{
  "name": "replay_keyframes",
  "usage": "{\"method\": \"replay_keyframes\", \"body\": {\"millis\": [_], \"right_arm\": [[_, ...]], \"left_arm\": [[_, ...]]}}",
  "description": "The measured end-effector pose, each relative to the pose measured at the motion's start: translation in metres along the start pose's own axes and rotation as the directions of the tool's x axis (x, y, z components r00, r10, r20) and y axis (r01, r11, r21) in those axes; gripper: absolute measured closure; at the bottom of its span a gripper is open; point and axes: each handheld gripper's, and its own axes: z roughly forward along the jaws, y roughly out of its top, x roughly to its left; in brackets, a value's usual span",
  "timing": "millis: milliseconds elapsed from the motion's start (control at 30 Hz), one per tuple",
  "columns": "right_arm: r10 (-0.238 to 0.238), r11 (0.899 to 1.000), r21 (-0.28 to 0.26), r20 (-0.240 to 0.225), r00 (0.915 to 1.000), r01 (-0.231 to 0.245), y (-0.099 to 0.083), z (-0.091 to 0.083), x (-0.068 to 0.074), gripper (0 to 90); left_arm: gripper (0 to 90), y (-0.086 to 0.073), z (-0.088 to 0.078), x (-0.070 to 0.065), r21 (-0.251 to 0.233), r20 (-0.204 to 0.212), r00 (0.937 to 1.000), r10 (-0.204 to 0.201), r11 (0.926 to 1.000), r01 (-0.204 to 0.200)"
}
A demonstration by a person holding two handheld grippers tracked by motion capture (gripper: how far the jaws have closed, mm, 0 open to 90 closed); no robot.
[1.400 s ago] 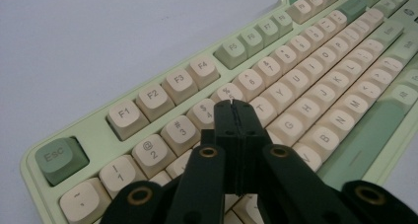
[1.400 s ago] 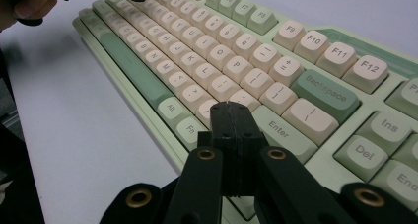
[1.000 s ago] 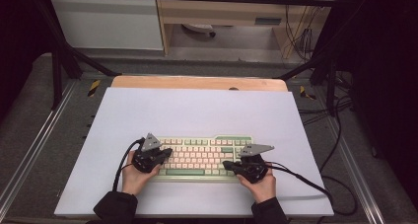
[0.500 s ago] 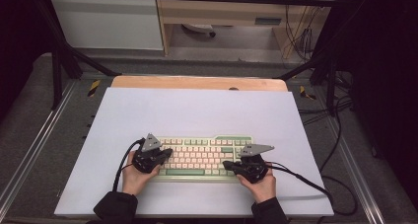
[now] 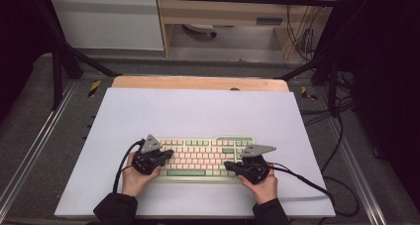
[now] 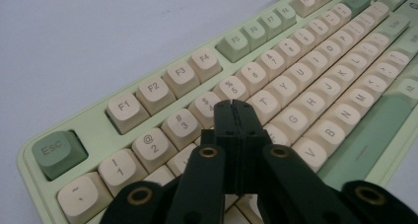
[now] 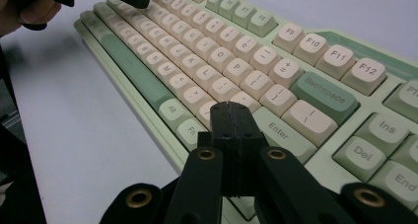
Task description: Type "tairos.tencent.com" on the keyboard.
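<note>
Both grippers poised over the green-and-cream keyboard (image 5: pixel 203 158): left gripper (image 6: pixel 235 105) jaws pressed together above the number row, right gripper (image 7: pixel 231 107) jaws together near Enter (image 7: pixel 282 133).

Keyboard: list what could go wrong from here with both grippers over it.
The shut left gripper has a tip wider than a single keycap and sits among the closely packed keys of the keyboard, so a press may catch two keys. The shut right gripper hovers near Enter and could hit it unintentionally. The keyboard lies loose on the smooth mat, so angled presses might slide it.
</note>
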Motion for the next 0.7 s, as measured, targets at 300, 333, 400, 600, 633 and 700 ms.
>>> {"method": "replay_keyframes", "body": {"millis": [300, 333, 400, 600, 633, 700], "right_arm": [[-0.001, 1.0, -0.01, -0.003, 1.0, 0.001, 0.002, -0.003, 0.002, 90.0], [-0.002, 1.0, -0.01, -0.003, 1.0, 0.002, 0.003, -0.002, 0.002, 90.0], [-0.006, 1.0, -0.01, -0.006, 1.0, 0.006, 0.004, -0.002, 0.003, 90.0], [-0.012, 1.0, -0.004, -0.012, 0.9999, 0.012, 0.006, 0.001, 0.006, 90.0], [-0.014, 1.0, -0.003, -0.014, 0.9998, 0.014, 0.007, 0.002, 0.007, 90.0], [-0.014, 1.0, 0.001, -0.017, 0.9998, 0.014, 0.008, 0.003, 0.008, 90.0]], "left_arm": [[90.0, -0.005, -0.012, 0.0, -0.012, 0.003, 1.0, 0.001, 0.9999, -0.001], [90.0, -0.005, -0.013, 0.001, -0.015, 0.003, 1.0, 0.001, 0.9999, -0.001], [90.0, -0.005, -0.015, 0.001, -0.018, 0.004, 1.0, -0.001, 0.9998, 0.001], [90.0, -0.009, -0.023, 0.004, -0.024, -0.002, 1.0, -0.004, 0.9997, 0.004], [90.0, -0.011, -0.024, 0.005, -0.025, -0.004, 1.0, -0.007, 0.9997, 0.007], [90.0, -0.013, -0.026, 0.006, -0.024, -0.008, 0.9999, -0.01, 0.9997, 0.01]]}}
